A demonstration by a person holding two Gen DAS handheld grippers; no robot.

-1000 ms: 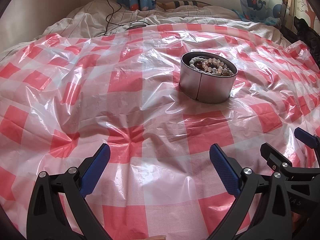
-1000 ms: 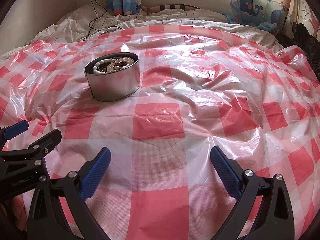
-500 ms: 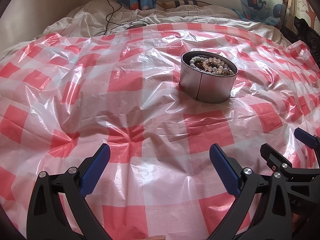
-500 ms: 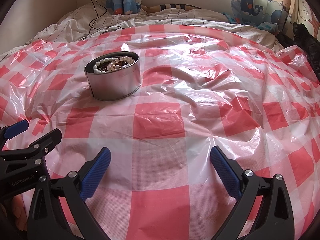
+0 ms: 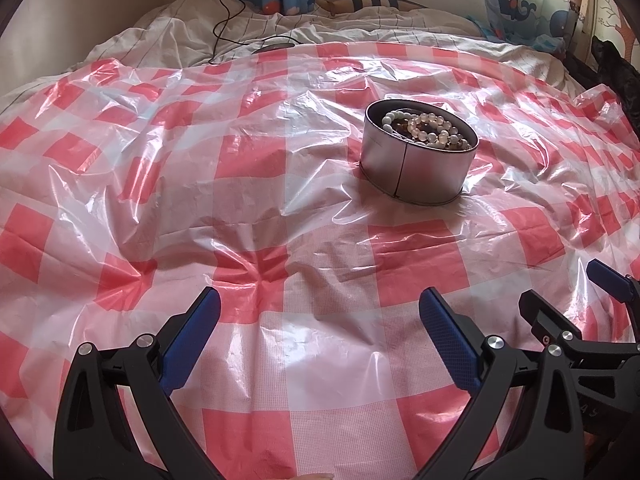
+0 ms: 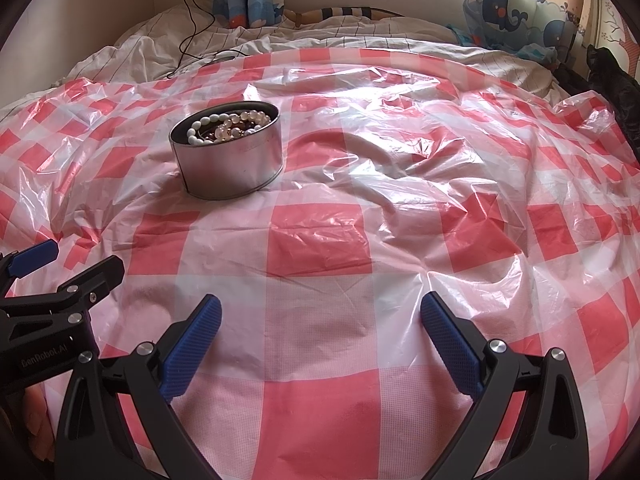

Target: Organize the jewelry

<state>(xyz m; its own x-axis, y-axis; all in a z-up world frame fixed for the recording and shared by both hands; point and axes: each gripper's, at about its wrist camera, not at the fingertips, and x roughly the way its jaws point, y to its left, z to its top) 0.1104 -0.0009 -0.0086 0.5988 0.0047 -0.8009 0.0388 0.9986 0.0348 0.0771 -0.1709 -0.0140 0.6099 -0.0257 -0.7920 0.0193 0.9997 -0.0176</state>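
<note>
Metal tin [image 5: 416, 172] hides most beaded bracelets [image 5: 430, 130]; left tongs [image 5: 318, 334] and right tongs [image 6: 320, 334] gape empty.

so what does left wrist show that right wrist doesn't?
Only left wrist: the right gripper at its right edge, jaws open, and the tin's vertical side seam near the front.

Only right wrist: the left gripper at its left edge with printed lettering on its body, plus a bigger stretch of crumpled cloth to the tin's right.

Both: the round metal tin holding beaded bracelets, upright on the red-checked plastic cloth, white bedding, black cable, whale curtains. Each view's own jaws are open and empty.
</note>
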